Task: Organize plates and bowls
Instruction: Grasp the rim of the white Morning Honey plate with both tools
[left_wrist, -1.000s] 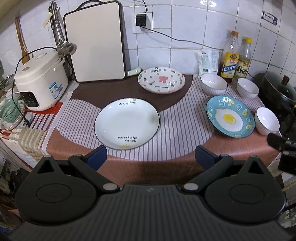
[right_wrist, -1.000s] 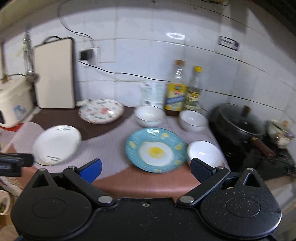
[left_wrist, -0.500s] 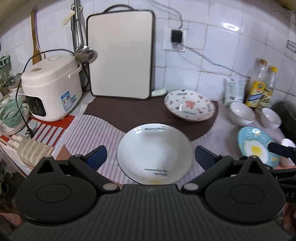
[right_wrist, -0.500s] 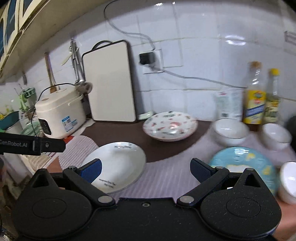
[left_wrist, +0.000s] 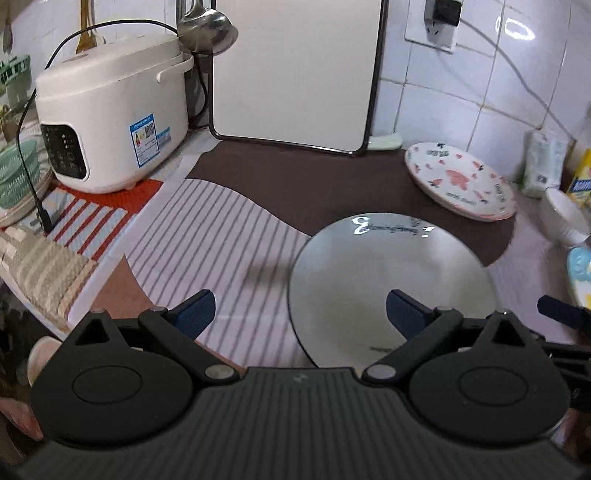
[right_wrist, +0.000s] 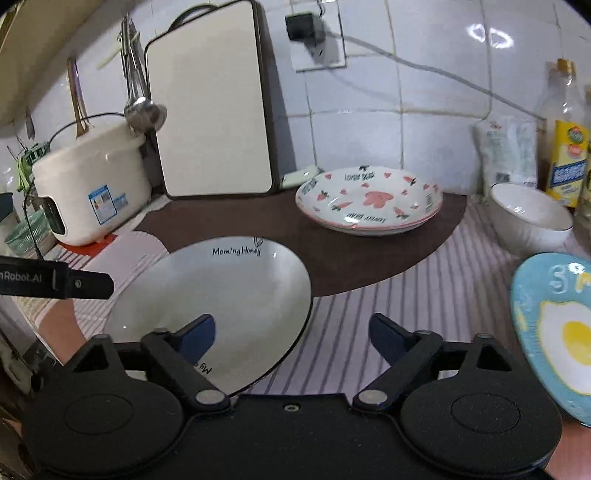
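Note:
A white plate (left_wrist: 388, 273) with black writing lies on the striped mat; it also shows in the right wrist view (right_wrist: 221, 295). My left gripper (left_wrist: 299, 314) is open and empty, its right finger over the plate's near part. My right gripper (right_wrist: 291, 334) is open and empty, straddling the plate's right rim. A pink-heart plate (right_wrist: 369, 201) sits behind, also in the left wrist view (left_wrist: 460, 181). A blue egg plate (right_wrist: 554, 332) lies at the right. A white bowl (right_wrist: 528, 218) stands behind it.
A white rice cooker (left_wrist: 110, 118) stands at the left with its cable. A cutting board (left_wrist: 295, 74) leans on the tiled wall. Oil bottles (right_wrist: 565, 133) and a white bag (right_wrist: 506, 151) stand at the back right. A ladle (right_wrist: 142, 107) hangs by the board.
Both grippers have moved forward and down toward the white plate, which now looks much larger. Both stay open.

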